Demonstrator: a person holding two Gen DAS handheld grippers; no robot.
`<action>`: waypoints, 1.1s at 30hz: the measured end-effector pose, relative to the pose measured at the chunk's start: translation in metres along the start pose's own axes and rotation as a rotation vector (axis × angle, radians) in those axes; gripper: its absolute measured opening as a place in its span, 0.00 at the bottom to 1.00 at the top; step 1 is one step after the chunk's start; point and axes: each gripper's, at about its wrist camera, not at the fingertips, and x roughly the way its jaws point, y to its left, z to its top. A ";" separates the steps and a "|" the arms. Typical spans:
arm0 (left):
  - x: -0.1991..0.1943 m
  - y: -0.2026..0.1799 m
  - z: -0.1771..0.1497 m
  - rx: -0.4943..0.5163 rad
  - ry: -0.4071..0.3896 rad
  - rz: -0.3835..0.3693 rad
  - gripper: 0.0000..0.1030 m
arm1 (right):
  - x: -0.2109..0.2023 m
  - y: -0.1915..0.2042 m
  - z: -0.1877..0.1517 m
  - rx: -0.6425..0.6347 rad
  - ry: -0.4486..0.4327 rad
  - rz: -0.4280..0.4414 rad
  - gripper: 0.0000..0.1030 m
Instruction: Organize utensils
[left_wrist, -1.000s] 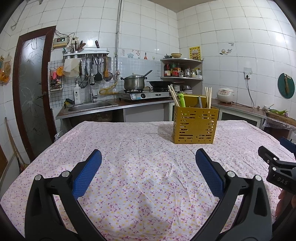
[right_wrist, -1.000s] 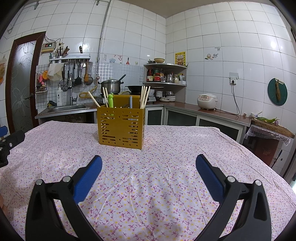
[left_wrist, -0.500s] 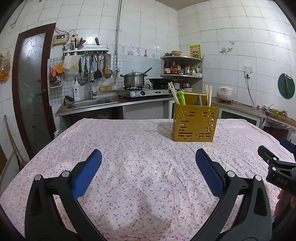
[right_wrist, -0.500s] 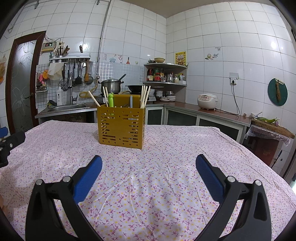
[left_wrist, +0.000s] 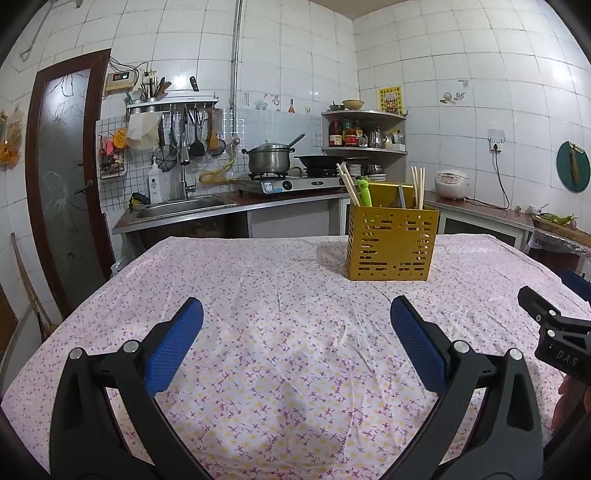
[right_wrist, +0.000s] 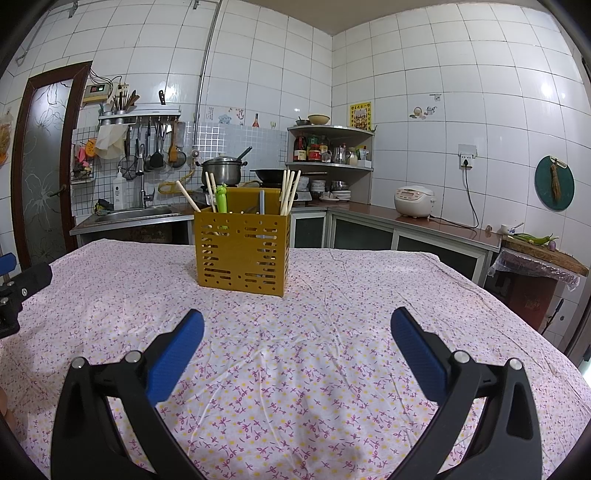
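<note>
Left black gripper with blue pads (left_wrist: 296, 319): jaws wide apart, empty | right black gripper with blue pads (right_wrist: 297, 322): same | surface: table under pink floral cloth (right_wrist: 332, 369), white-tiled kitchen, steel sink (left_wrist: 181, 206) behind | yellow perforated metal utensil box (right_wrist: 242, 253): upright at table's far middle, wooden chopsticks (right_wrist: 289, 192) and green-handled utensil (right_wrist: 221, 199) standing handles-up, leaning slightly.

Yellow slotted caddy (right_wrist: 242, 251); pink floral tablecloth (right_wrist: 332, 362); blue claw pads (right_wrist: 175, 356).
</note>
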 end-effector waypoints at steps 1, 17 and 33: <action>0.000 0.000 0.000 0.002 0.000 0.001 0.95 | 0.000 0.000 -0.001 0.000 0.000 0.000 0.96; -0.001 -0.002 0.001 0.005 0.000 0.000 0.95 | 0.000 0.000 -0.003 0.000 0.001 0.000 0.96; 0.002 -0.002 0.001 0.023 0.001 0.011 0.95 | -0.001 0.000 -0.007 -0.005 -0.005 0.005 0.96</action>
